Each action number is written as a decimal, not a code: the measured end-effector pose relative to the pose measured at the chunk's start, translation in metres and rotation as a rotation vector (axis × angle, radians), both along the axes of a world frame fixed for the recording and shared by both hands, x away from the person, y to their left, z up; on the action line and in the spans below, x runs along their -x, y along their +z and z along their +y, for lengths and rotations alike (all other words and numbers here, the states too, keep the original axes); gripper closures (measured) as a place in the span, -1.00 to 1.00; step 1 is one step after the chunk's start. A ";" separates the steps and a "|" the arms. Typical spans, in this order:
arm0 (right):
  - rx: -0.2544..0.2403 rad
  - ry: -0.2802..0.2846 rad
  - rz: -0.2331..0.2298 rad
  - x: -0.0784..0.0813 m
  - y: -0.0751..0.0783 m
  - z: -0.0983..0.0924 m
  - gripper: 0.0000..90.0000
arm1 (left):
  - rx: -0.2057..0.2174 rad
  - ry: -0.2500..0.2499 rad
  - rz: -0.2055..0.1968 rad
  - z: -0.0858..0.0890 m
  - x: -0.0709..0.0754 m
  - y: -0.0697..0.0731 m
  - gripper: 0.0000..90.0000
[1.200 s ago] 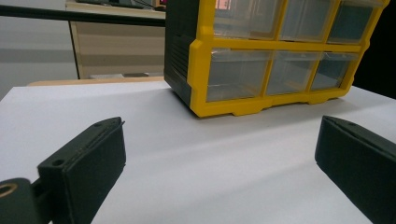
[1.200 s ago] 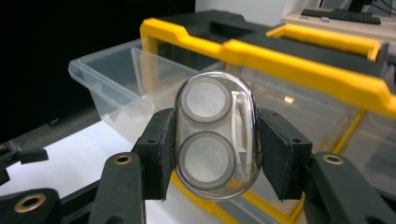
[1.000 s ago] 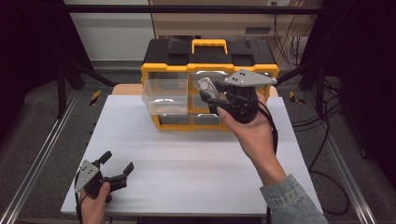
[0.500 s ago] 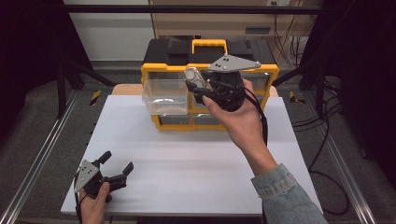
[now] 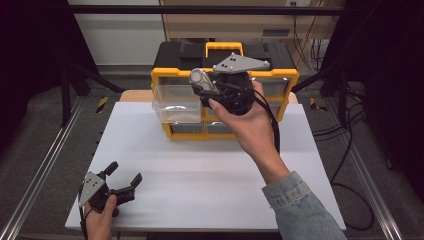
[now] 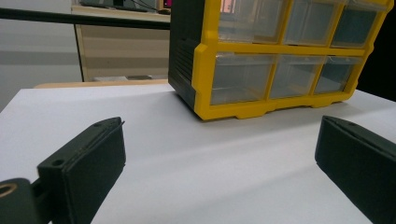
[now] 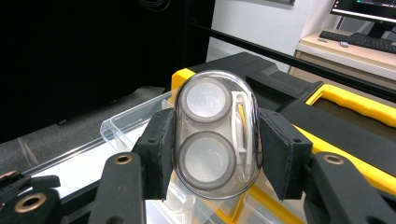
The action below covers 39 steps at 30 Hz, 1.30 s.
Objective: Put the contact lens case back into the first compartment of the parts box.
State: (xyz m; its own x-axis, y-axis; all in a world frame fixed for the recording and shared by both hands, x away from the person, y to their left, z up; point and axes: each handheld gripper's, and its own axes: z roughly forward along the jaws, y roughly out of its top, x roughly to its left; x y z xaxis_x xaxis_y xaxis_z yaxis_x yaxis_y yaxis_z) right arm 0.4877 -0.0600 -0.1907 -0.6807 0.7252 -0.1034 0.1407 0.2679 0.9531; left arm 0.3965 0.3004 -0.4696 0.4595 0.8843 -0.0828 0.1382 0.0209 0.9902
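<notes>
Right tongs around unlabelled clear case.

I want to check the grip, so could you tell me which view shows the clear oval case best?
The right gripper view: the case sits close and head-on between that gripper's pads, its two round lids plain. The high view shows it small, held over the open drawer by the right gripper.

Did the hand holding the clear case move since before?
Yes. The right gripper with the clear case went left and farther up across the yellow drawer box.
</notes>
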 end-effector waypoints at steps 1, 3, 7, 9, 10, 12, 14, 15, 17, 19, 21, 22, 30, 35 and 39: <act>0.000 0.000 0.000 0.000 0.000 0.000 0.09 | 0.000 0.000 0.000 0.000 0.000 0.000 -0.97; 0.001 -0.002 0.003 -0.002 0.000 0.002 0.09 | 0.002 0.000 -0.001 0.000 0.000 0.000 -0.97; 0.002 0.001 0.003 -0.004 0.000 0.005 0.09 | 0.003 0.001 -0.002 0.000 0.000 0.000 -0.97; 0.001 0.001 0.002 -0.004 0.001 0.006 0.09 | 0.002 0.001 -0.002 0.000 0.000 0.000 -0.97; 0.002 0.003 0.003 -0.004 0.001 0.007 0.09 | 0.002 0.001 0.000 0.000 0.000 0.000 -0.97; 0.007 0.007 0.006 -0.005 0.001 0.009 0.09 | 0.002 0.001 -0.001 0.000 0.000 0.000 -0.97; 0.009 0.009 0.005 -0.006 0.001 0.011 0.09 | 0.002 0.000 -0.001 0.000 0.000 0.000 -0.97; 0.010 0.010 0.005 -0.005 0.001 0.012 0.09 | 0.002 0.000 -0.001 0.000 0.000 0.000 -0.97; 0.013 0.012 0.006 -0.005 0.001 0.014 0.09 | 0.002 0.000 -0.001 0.000 0.000 0.000 -0.97; 0.016 0.014 0.007 -0.005 0.000 0.015 0.09 | 0.002 0.001 -0.003 0.000 0.000 0.000 -0.97; 0.016 0.017 0.008 -0.005 0.000 0.016 0.09 | 0.002 0.001 -0.004 0.000 0.000 0.000 -0.97; 0.017 0.021 0.010 -0.005 -0.001 0.018 0.09 | 0.002 0.003 -0.004 0.000 0.000 0.000 -0.97; 0.020 0.020 0.012 -0.007 -0.003 0.023 0.09 | 0.002 0.002 -0.004 0.001 0.000 0.000 -0.97; 0.031 0.007 0.016 -0.009 -0.004 0.026 0.09 | 0.002 0.002 -0.003 0.000 0.000 0.000 -0.97; 0.035 0.005 0.018 -0.011 -0.004 0.028 0.09 | 0.002 0.003 -0.004 0.001 0.000 0.000 -0.97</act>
State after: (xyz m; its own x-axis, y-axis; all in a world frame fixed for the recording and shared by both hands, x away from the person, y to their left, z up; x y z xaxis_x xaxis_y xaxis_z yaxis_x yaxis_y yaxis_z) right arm 0.4984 -0.0319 -0.1947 -0.6862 0.7180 -0.1166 0.1565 0.3022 0.9403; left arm 0.3965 0.3011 -0.4693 0.4570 0.8856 -0.0832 0.1345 0.0236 0.9906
